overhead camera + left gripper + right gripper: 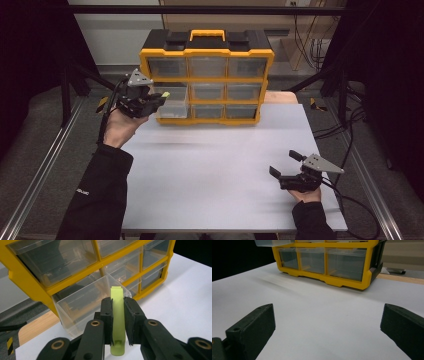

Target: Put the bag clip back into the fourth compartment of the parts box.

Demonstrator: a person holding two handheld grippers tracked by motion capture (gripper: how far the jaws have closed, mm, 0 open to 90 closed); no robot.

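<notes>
A yellow and black organiser [206, 75] with clear drawers stands at the back of the white table [215, 165]. Its middle-left drawer [173, 101] is pulled out and looks empty [85, 302]. My left gripper [159, 98] is shut on a light green plastic piece [118, 320], held upright just in front of and above that open drawer. The green tip [164, 94] pokes out towards the drawer. My right gripper [285, 164] is open at the table's near right, low over the surface, with nothing between its jaws. It faces the organiser [327, 262].
The organiser's other drawers [207, 66] are shut. A wooden board [280, 96] lies behind the table at the right. Metal frame rails [45, 165] run along both sides, and cables [345, 125] trail at the right.
</notes>
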